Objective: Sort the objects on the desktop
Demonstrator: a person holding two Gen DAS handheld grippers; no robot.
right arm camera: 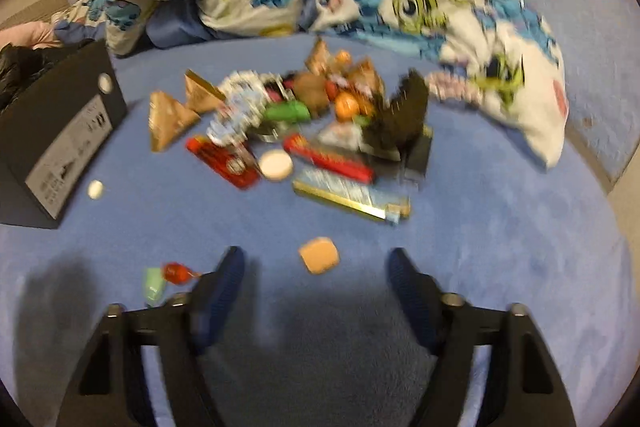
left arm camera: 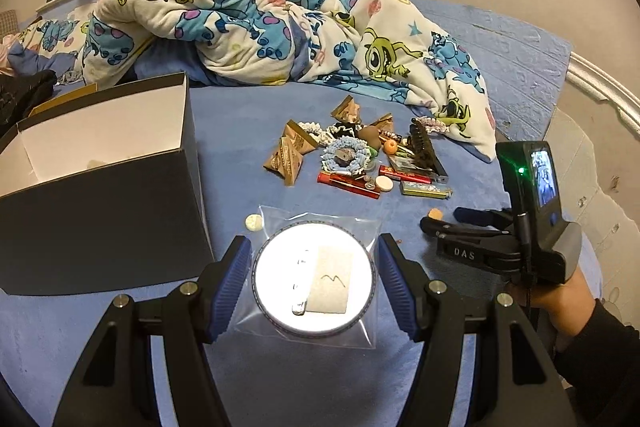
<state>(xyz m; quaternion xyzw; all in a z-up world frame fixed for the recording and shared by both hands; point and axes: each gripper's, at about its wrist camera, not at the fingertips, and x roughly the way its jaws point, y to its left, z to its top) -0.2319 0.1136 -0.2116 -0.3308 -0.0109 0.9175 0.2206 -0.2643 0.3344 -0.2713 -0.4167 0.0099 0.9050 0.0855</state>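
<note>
A round white disc in a clear plastic bag [left arm camera: 314, 281] lies on the blue bed cover, between the open fingers of my left gripper [left arm camera: 314, 285]; the fingers stand beside it without pressing it. A pile of small objects [left arm camera: 360, 155] lies farther back: brown triangular packets, scrunchies, red sticks, lighters, a black comb. My right gripper [right arm camera: 314, 283] is open and empty, just behind a small tan square piece [right arm camera: 319, 255]. It also shows in the left wrist view [left arm camera: 440, 221]. The right wrist view is blurred.
An open black box with a white inside [left arm camera: 104, 163] stands at the left. A small white tablet [left arm camera: 254, 222] lies by its corner. A red candy [right arm camera: 176, 273] and a green wrapper [right arm camera: 154, 287] lie left of my right gripper. A cartoon quilt [left arm camera: 280, 15] is bunched behind.
</note>
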